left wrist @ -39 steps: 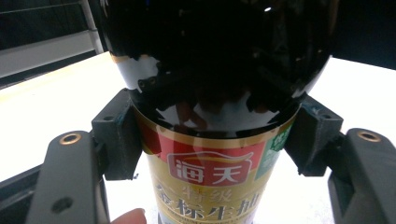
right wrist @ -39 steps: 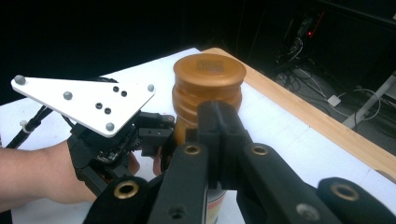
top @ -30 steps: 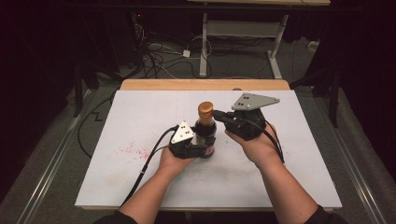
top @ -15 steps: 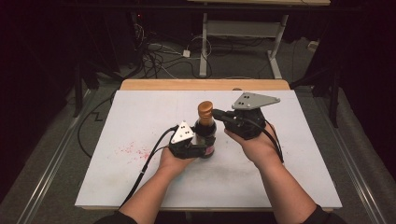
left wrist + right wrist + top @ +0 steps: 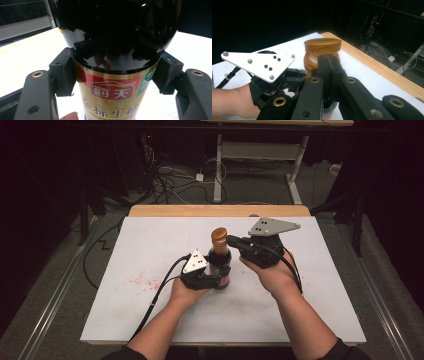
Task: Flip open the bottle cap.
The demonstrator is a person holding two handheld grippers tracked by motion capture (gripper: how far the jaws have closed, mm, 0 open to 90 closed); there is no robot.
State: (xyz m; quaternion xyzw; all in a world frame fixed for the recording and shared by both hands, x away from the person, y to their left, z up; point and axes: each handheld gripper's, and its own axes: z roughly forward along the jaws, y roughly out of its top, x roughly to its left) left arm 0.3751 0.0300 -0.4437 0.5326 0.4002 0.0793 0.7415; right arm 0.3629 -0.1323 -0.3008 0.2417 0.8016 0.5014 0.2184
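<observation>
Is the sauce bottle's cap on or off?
On: the brown cap sits atop the upright bottle; the right gripper view shows it too.

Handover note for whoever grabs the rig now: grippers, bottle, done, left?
Left gripper: shut on the bottle, clamped at the label, bottle upright on the white board.
Right gripper: jaws shut together, tips resting against the brown cap, not around it.
Done: bottle steadied.
Left: cap is on; probably open it next, with the right gripper.

table [image 5: 150, 240]: white sheet | on it: upright bottle [image 5: 219, 262], red specks [image 5: 145, 281]
</observation>
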